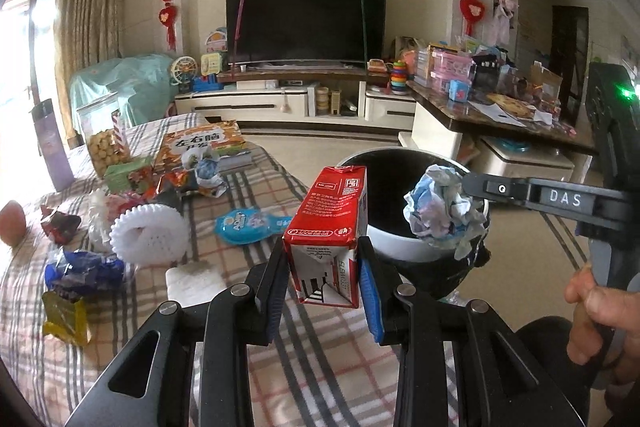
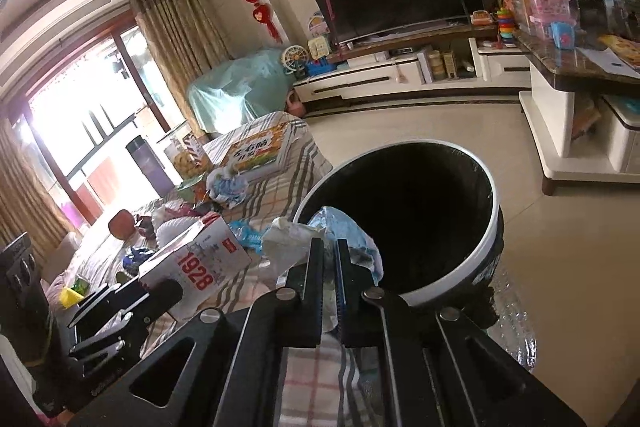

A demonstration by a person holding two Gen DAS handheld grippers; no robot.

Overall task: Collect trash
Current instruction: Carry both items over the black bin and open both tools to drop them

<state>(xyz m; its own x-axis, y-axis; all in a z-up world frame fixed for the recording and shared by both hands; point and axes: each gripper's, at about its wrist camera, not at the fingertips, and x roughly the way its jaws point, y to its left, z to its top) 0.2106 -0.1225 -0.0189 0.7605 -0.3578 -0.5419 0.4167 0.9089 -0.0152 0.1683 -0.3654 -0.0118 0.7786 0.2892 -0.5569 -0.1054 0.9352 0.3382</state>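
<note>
We see the carton (image 1: 326, 227) between the fingers of the left tool (image 1: 324, 267), above the edge of the bench (image 1: 224, 327). The bin (image 1: 404, 247) stands on the floor just right of the bench. The right tool (image 2: 330, 283) holds the crumpled wad (image 1: 440, 213) over the bin's rim. Wrappers (image 1: 80, 275) lie on the bench at left, and the television (image 1: 306, 23) stands behind.
</note>
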